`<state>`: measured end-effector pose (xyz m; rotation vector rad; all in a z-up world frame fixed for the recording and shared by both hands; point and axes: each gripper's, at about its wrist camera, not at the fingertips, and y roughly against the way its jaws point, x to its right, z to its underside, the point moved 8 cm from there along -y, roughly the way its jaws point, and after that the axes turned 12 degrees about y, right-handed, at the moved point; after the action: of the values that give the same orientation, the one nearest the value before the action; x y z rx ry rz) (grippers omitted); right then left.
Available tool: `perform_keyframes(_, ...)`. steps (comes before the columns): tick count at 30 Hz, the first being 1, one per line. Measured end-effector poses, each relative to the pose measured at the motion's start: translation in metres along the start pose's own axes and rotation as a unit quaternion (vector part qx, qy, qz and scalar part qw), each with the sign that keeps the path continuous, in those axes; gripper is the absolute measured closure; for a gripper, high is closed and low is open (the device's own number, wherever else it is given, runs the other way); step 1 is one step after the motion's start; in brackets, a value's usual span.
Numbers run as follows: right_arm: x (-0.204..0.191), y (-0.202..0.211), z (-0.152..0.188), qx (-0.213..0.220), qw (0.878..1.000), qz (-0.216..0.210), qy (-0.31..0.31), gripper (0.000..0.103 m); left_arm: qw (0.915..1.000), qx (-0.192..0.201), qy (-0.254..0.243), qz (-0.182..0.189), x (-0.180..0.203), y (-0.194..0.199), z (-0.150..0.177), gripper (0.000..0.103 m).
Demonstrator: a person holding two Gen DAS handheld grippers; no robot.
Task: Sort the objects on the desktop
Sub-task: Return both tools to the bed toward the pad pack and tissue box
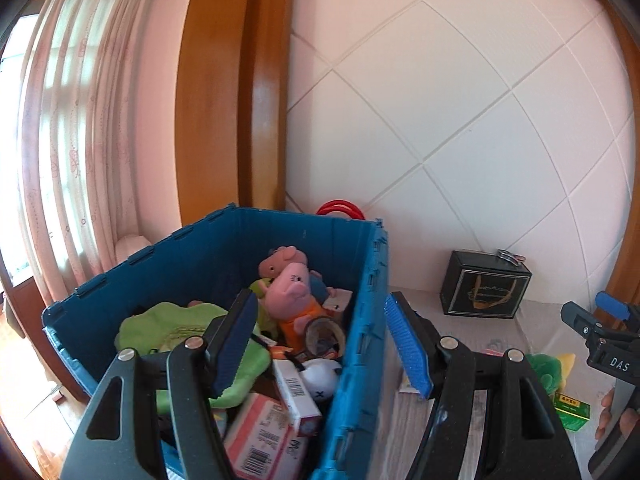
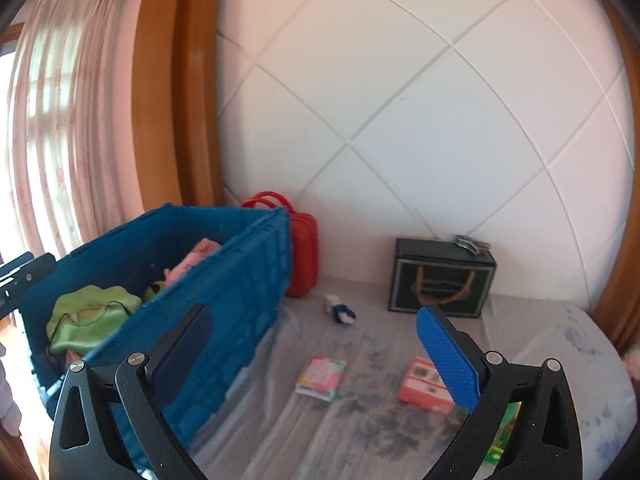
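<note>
A blue crate (image 1: 360, 320) stands at the table's left end and also shows in the right wrist view (image 2: 224, 300). It holds pink pig plush toys (image 1: 292, 284), a green plush (image 1: 176, 324), a tape roll (image 1: 324, 334) and boxes (image 1: 296, 392). My left gripper (image 1: 320, 344) is open and empty, straddling the crate's right wall. My right gripper (image 2: 316, 356) is open and empty above the table; it shows at the right edge of the left wrist view (image 1: 600, 328). On the table lie a pink-green packet (image 2: 322, 378), a pink box (image 2: 424, 388) and a small blue-white toy (image 2: 340, 312).
A black box (image 2: 440, 280) stands by the wall with a metal clip on top (image 2: 468, 244). A red bag (image 2: 302, 256) stands behind the crate. A green box (image 1: 572, 410) and a green plush (image 1: 548, 368) lie on the table. A curtain hangs at left.
</note>
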<state>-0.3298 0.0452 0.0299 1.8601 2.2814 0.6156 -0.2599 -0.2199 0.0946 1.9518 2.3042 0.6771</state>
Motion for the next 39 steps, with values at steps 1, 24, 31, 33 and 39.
perform_keyframes(1,0.016,0.002,0.008,-0.006,1.0,0.006,-0.009,0.0,0.9999,-0.004,-0.006,0.01,0.016,0.0,0.005,0.037)
perform_keyframes(24,0.18,-0.064,0.189,-0.191,0.975,0.025,-0.105,0.0,0.9644,-0.255,-0.052,0.046,0.155,-0.163,0.187,0.037)
perform_keyframes(31,0.154,-0.141,0.21,-0.234,0.967,-0.028,-0.093,0.0,0.9468,-0.316,-0.061,0.01,0.145,-0.244,0.237,0.037)
perform_keyframes(33,0.149,-0.166,0.222,-0.253,0.963,-0.037,-0.089,0.0,0.9421,-0.328,-0.068,0.003,0.143,-0.265,0.251,0.037)
perform_keyframes(39,0.153,-0.229,0.26,-0.301,0.949,-0.041,-0.089,0.0,0.9342,-0.346,-0.088,-0.012,0.144,-0.322,0.285,0.037)
